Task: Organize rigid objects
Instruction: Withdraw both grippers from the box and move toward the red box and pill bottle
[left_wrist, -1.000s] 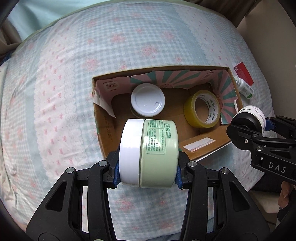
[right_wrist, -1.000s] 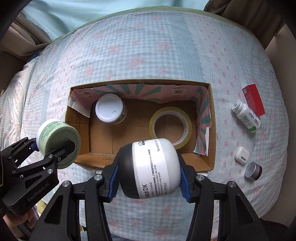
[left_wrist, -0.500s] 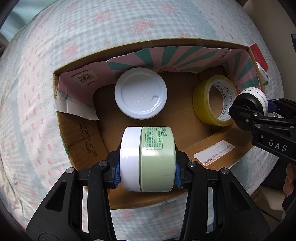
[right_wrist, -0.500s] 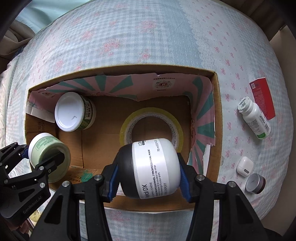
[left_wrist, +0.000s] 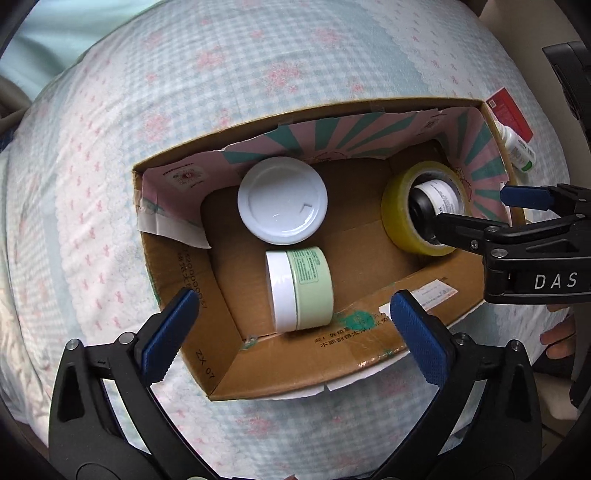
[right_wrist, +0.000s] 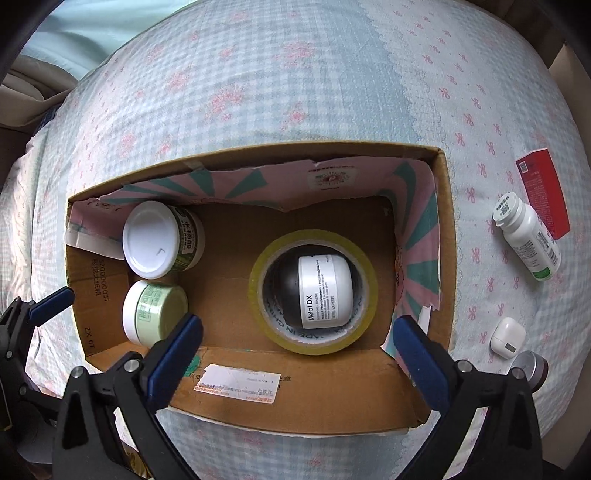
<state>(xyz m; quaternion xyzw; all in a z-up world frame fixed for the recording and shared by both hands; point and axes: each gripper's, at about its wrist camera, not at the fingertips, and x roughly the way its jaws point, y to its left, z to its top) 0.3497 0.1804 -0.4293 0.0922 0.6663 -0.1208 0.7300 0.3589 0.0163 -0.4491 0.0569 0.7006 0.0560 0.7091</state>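
Only the right wrist view shows the white earbud case (right_wrist: 506, 338) and silver tin (right_wrist: 532, 368) on the bed (right_wrist: 295, 92). In the cardboard box (left_wrist: 221, 354), the green jar (left_wrist: 301, 290) lies on its side below the left tool (left_wrist: 291, 326), whose jaws have just spread wide and hold nothing. The black-and-white jar (right_wrist: 320, 291) lies inside the tape roll (right_wrist: 313, 291), beneath the right tool (right_wrist: 295, 354), likewise just opened and holding nothing.

"DAS" in white on right gripper (left_wrist: 495, 206) body. "Metal DX" on white label of black jar (right_wrist: 319, 291), lying inside tape roll (right_wrist: 314, 343); roll's inner core reads "…ADE IN CH…". "ZX 07" printed on box (right_wrist: 92, 338) wall. Shipping label (right_wrist: 236, 384) print too small.
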